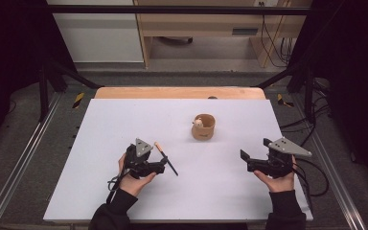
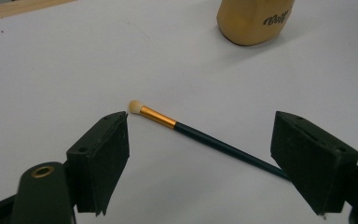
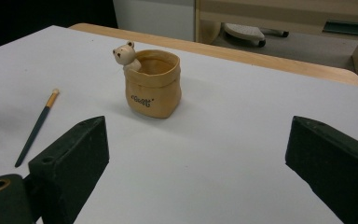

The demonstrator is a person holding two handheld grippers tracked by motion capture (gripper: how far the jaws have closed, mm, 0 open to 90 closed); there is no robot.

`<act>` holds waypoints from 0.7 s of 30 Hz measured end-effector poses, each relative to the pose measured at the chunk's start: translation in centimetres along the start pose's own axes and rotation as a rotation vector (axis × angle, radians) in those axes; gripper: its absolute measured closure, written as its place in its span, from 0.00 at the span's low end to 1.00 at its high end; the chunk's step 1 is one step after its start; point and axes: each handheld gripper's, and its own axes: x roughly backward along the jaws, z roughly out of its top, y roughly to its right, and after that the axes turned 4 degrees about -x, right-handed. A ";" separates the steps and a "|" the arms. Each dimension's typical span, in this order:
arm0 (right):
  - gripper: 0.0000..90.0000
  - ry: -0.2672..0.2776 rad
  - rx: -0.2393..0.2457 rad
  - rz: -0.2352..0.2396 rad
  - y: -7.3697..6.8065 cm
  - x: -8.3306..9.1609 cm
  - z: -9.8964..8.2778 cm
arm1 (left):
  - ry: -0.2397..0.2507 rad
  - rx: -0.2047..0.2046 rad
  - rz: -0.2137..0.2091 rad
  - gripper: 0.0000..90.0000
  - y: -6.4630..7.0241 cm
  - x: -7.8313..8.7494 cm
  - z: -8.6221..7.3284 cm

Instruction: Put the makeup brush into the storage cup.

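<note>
Black jaws of the left gripper (image 1: 162, 166) stand wide, straddling the brush (image 2: 200, 136) without touching it; the brush lies flat, left of the bear pot (image 1: 203, 127). Right gripper (image 1: 247, 160), right of the pot, gapes empty.

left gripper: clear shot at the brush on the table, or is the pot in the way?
Probably yes. The brush lies flat on the white table between the open jaws of the left gripper, untouched. The pot stands well beyond it.
</note>
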 end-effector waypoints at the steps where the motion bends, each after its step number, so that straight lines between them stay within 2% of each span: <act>1: 0.07 0.000 0.003 0.000 0.0 0.0 0.0 | -0.002 -0.001 0.002 0.22 0.1 -0.2 0.0; 13: 0.07 -0.006 0.006 0.001 -0.1 -0.1 -0.1 | -0.043 -0.006 0.027 0.30 1.1 -1.8 -0.3; 21: 0.07 -0.008 0.004 0.000 -0.1 -0.2 -0.1 | -0.072 0.000 0.022 0.37 1.3 -2.7 -0.5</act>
